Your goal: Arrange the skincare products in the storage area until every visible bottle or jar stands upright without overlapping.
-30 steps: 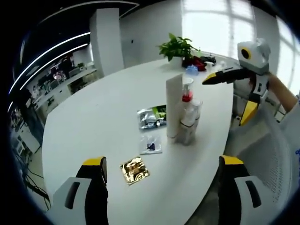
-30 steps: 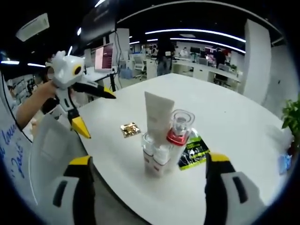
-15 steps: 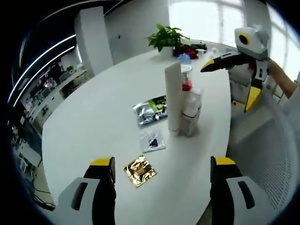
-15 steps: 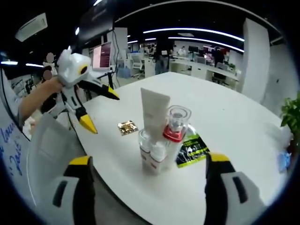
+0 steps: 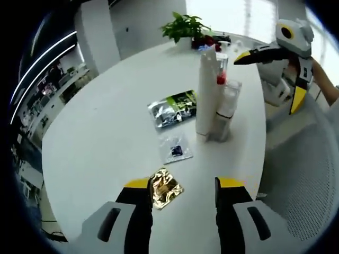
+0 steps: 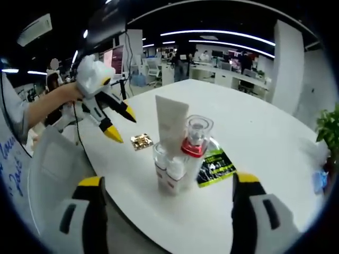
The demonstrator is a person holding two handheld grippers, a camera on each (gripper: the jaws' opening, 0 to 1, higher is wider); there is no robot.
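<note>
Left gripper view takes in the white table (image 5: 100, 121), where the bottles are bunched near the edge — a tall white tube (image 5: 206, 90), a red-collared bottle (image 5: 221, 63) and a clear-capped bottle (image 5: 224, 112), all upright and touching, likely grouped to keep them standing. Flat sachets lie apart: a green-and-silver packet (image 5: 172, 108), a small clear packet (image 5: 176, 150), and a gold packet (image 5: 166, 188) just ahead of the left gripper (image 5: 183, 186), jaws apart, probably lined up on it. The right gripper (image 6: 167, 185) is wide open, empty.
</note>
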